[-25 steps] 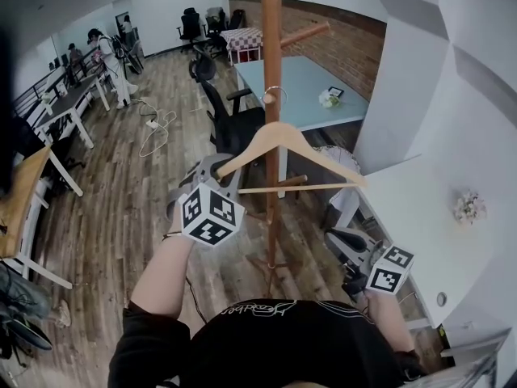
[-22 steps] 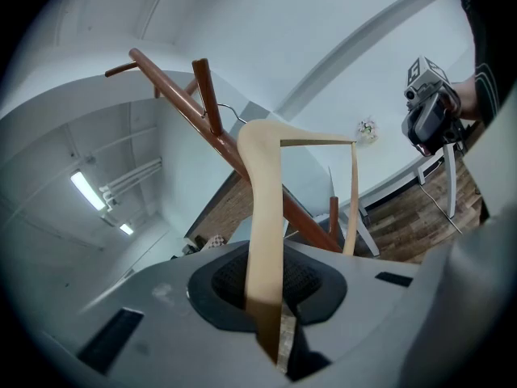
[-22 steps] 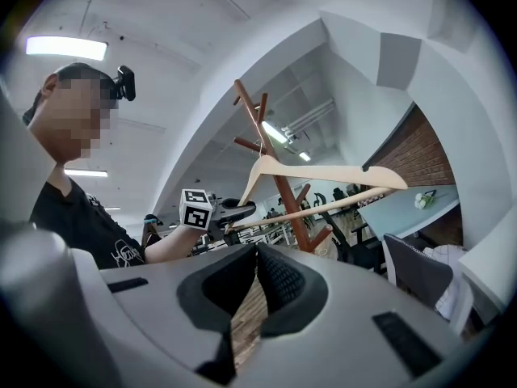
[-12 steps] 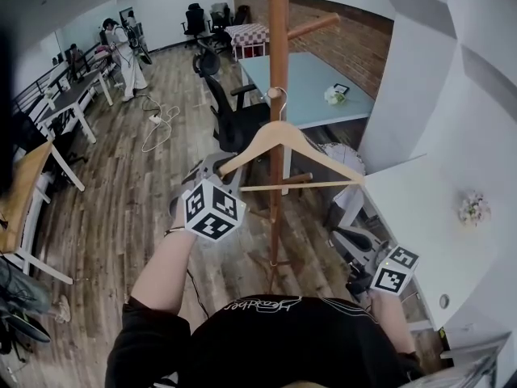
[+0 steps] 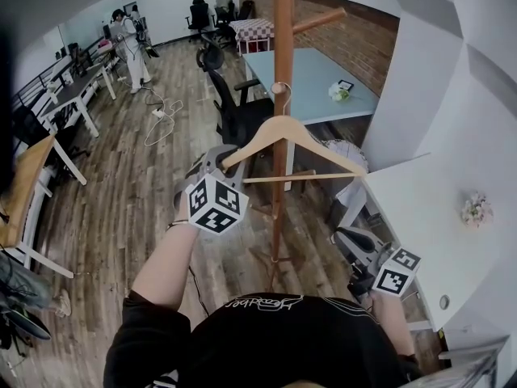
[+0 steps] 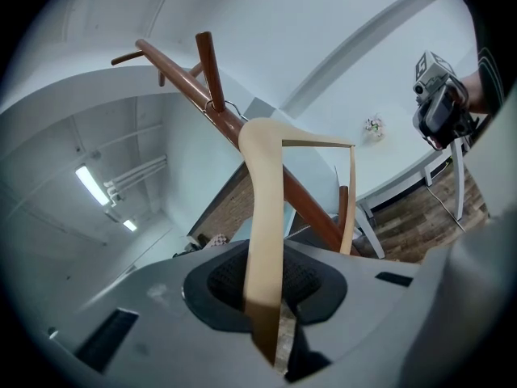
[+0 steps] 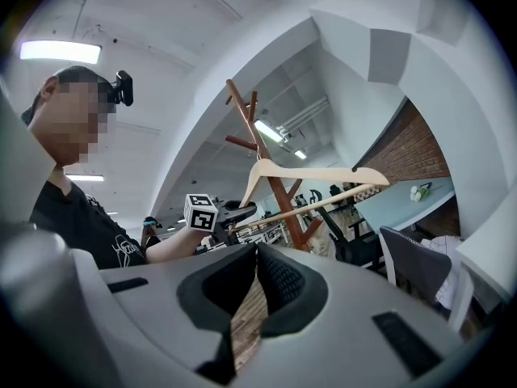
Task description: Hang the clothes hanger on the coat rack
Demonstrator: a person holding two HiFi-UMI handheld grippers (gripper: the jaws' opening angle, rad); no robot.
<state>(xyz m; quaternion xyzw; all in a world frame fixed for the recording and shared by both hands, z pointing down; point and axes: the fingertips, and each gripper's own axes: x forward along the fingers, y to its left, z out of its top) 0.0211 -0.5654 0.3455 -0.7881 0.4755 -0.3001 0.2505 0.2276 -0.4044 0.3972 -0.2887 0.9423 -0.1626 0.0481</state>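
Observation:
A pale wooden hanger (image 5: 292,140) hangs level in front of the brown coat rack pole (image 5: 282,47). My left gripper (image 5: 229,162) is shut on the hanger's left shoulder end. The metal hook (image 5: 280,87) loops at a short peg on the pole; whether it bears on the peg I cannot tell. In the left gripper view the hanger (image 6: 262,217) runs up from between the pads to the hook (image 6: 222,107) against the pole (image 6: 266,160). My right gripper (image 5: 349,241) is held low at the right, shut and empty. It looks across at the hanger (image 7: 311,176) and the left gripper.
A white table (image 5: 420,208) with a small flower (image 5: 475,210) stands close on the right. A pale blue table (image 5: 315,75) and a black office chair (image 5: 238,115) are behind the rack. Desks line the left, a cable (image 5: 161,120) lies on the floor, and a person (image 5: 129,35) stands far back.
The left gripper and hanger have edged slightly toward the pole, keeping the hook at the peg. The right gripper has stayed low at the right.

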